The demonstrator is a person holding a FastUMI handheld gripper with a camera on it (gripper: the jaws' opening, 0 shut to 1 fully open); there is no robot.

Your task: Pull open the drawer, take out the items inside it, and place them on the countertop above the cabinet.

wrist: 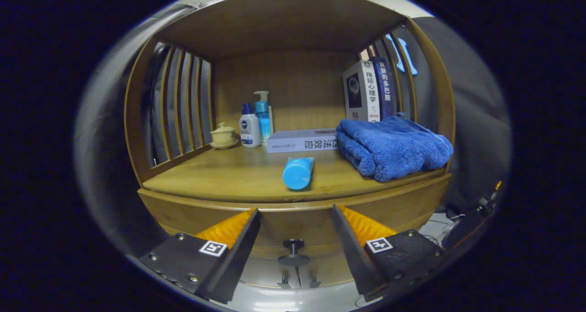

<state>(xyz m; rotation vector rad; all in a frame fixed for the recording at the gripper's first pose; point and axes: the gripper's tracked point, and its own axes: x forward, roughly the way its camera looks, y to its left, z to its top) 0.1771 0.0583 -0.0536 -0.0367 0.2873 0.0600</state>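
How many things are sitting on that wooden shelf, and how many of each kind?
Books: 3 (two upright, one lying flat)
Bottles: 2
Blue tube: 1
Blue towel: 1
Lidded cup: 1
Total: 8
The gripper is open, with the drawer knob between its fingers.

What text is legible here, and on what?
"拖延心理学": white book, spine.
"多巴胺": blue book, spine; characters above it unclear.
Flat book: title upside down, not sure.
Bottles: too small.
Gripper: open, knob between its fingers; square markers, no words.
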